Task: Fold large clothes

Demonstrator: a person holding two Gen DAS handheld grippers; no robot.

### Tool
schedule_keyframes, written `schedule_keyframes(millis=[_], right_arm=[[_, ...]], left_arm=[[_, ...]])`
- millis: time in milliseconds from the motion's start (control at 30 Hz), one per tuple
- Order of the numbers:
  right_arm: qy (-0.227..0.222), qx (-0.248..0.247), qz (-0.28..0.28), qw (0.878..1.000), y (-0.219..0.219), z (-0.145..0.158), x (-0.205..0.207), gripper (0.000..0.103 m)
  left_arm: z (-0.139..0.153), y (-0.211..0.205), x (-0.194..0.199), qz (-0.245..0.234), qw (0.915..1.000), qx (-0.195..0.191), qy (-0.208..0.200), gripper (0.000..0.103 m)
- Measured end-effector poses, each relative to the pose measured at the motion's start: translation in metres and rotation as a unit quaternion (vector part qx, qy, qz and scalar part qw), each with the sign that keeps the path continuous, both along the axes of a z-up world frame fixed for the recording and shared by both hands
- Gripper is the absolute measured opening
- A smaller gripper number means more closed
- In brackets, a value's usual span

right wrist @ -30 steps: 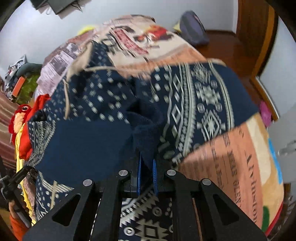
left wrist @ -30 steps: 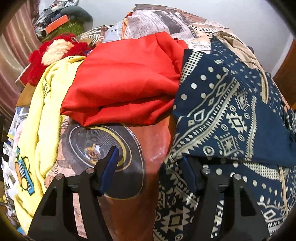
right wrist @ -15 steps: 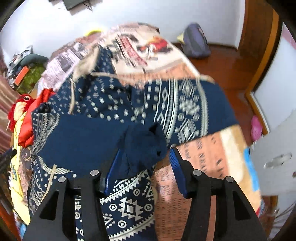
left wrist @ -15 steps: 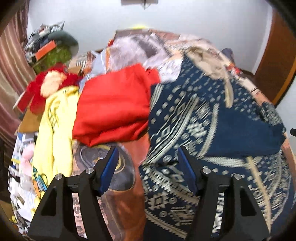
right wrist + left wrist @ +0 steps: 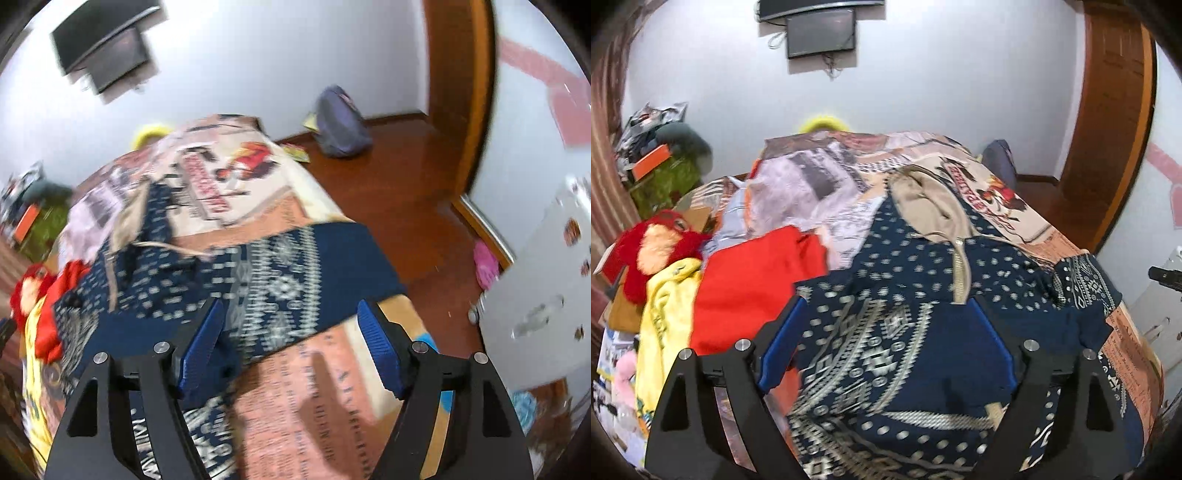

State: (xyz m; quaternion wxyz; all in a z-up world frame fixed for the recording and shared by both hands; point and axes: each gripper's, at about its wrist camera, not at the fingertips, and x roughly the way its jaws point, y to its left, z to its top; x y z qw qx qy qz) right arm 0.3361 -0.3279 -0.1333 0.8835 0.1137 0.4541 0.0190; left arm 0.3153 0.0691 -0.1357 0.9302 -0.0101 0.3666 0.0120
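A large navy garment with pale geometric and dotted patterns point(image 5: 905, 350) lies spread on the printed bed cover point(image 5: 1015, 206), its beige hood point(image 5: 931, 206) toward the far end. In the right wrist view the same navy garment point(image 5: 280, 280) stretches across the bed. My left gripper point(image 5: 888, 321) hovers above it, jaws opening wide, nothing pinched between the blue pads. My right gripper point(image 5: 290, 328) is raised over the garment's right part, jaws opening, with no cloth between them. Part of the right gripper point(image 5: 1165, 277) shows at the right edge of the left wrist view.
A red folded cloth point(image 5: 750, 280), a yellow garment point(image 5: 661, 314) and a red plush toy point(image 5: 653, 243) lie at the bed's left. A backpack point(image 5: 341, 125) sits on the wooden floor point(image 5: 406, 192) by the door frame. A white cabinet point(image 5: 543, 291) stands right. A screen point(image 5: 820, 31) hangs on the wall.
My right gripper let go of the navy fabric, opened wide and lifted away. The left gripper rose and opened wider, so more of the bed and room shows.
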Motion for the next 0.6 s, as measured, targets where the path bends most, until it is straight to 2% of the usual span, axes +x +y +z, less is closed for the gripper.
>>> schedule_keyframes(millis=[133,333,400,500,600], right_arm=[[0.051,0.043,-0.041,0.997,-0.031,-0.035,0.017,0.072],[0.113,0.117,-0.095,0.982,-0.065,-0.092,0.040,0.072],[0.120,0.137,-0.103,0.978,-0.070,-0.104,0.047,0.072],[0.130,0.152,-0.112,0.973,-0.074,-0.119,0.058,0.065],[0.121,0.162,-0.119,0.972,-0.078,-0.129,0.069,0.063]], left_arm=[[-0.018,-0.021,0.021,-0.025,0.9994,-0.003,0.022,0.087],[-0.044,-0.043,0.040,-0.049,0.9975,0.003,0.051,0.087],[-0.050,-0.048,0.046,-0.055,0.9968,0.002,0.058,0.087],[-0.057,-0.053,0.053,-0.060,0.9961,0.003,0.065,0.087],[-0.060,-0.057,0.057,-0.063,0.9957,0.002,0.068,0.087]])
